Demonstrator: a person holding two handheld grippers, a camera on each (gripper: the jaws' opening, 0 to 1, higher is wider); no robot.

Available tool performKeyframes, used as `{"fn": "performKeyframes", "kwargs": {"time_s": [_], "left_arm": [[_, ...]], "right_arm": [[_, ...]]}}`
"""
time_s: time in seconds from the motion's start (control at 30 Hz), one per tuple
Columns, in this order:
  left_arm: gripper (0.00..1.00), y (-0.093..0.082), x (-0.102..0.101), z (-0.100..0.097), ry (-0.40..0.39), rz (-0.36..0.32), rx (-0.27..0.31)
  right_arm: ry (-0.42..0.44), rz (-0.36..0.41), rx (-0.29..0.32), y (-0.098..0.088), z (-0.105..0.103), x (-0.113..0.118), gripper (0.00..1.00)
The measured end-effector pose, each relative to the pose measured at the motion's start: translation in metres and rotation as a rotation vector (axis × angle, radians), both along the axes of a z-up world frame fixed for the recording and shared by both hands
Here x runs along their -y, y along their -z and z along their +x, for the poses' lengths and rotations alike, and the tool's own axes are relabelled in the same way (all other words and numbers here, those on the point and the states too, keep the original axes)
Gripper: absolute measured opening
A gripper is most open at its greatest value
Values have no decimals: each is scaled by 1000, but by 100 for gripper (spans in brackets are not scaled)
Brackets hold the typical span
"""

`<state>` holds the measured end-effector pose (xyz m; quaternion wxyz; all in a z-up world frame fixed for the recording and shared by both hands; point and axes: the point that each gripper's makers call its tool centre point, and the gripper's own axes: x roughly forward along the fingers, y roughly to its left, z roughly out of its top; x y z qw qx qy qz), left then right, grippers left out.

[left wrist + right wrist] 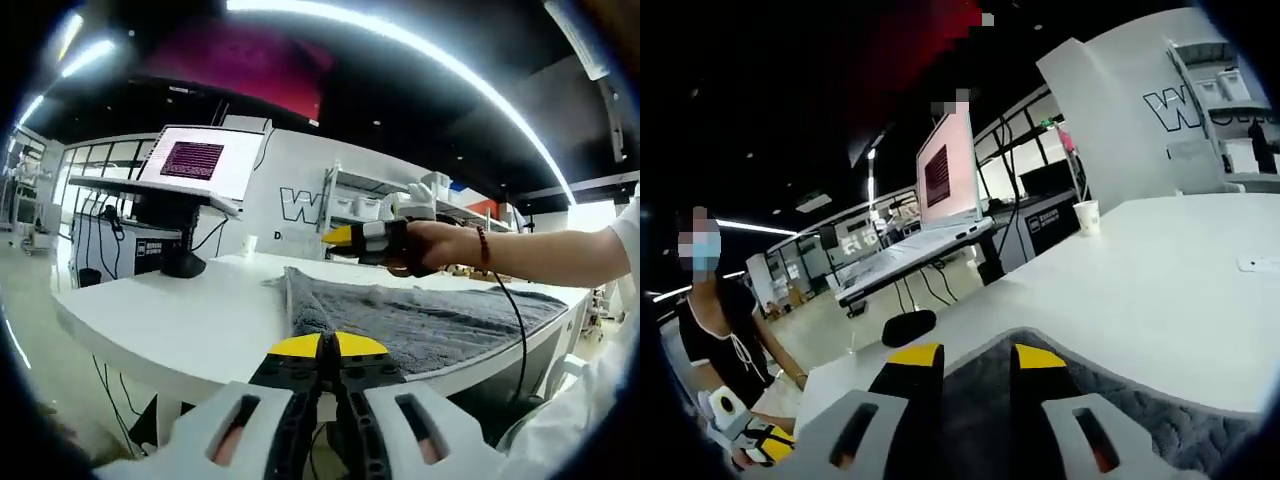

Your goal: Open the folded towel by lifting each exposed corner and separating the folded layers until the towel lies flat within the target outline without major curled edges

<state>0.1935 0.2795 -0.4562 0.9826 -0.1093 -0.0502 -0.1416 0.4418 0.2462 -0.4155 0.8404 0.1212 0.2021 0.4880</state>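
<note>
This is a large open lab or tech workspace. Long strip lights (420, 50) run across a dark ceiling. A broad white counter (190, 320) with rounded corners stands on a pale polished floor. Past its far edge a monitor (200, 160) showing a dark pattern sits on a wheeled stand trailing black cables. A white wall (300, 200) bears large black lettering, with metal shelving (365, 205) of white bins beside it. Tall windows (105, 160) line the far side. A paper cup (1086, 216) stands near the counter's far edge
</note>
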Motion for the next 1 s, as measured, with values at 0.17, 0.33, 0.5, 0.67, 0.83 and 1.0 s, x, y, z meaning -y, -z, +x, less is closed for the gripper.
{"fn": "performKeyframes", "kwargs": {"time_s": [0.17, 0.33, 0.5, 0.67, 0.83, 1.0], "left_arm": [[3, 2, 2, 1, -16, 29, -20], [4, 2, 5, 0, 4, 26, -11], [6, 2, 3, 0, -2, 14, -11], [13, 5, -4, -1, -51, 34, -43], [16, 7, -6, -2, -83, 69, -78], [19, 7, -5, -1, -91, 106, -87]], "right_arm": [[7, -11, 11, 1, -3, 9, 21], [12, -14, 21, -1, -3, 16, 22], [13, -15, 32, -5, -4, 21, 24], [7, -11, 74, -12, -17, 29, 27], [1, -18, 97, -15, -22, 36, 29], [2, -36, 131, -16, -27, 45, 32]]}}
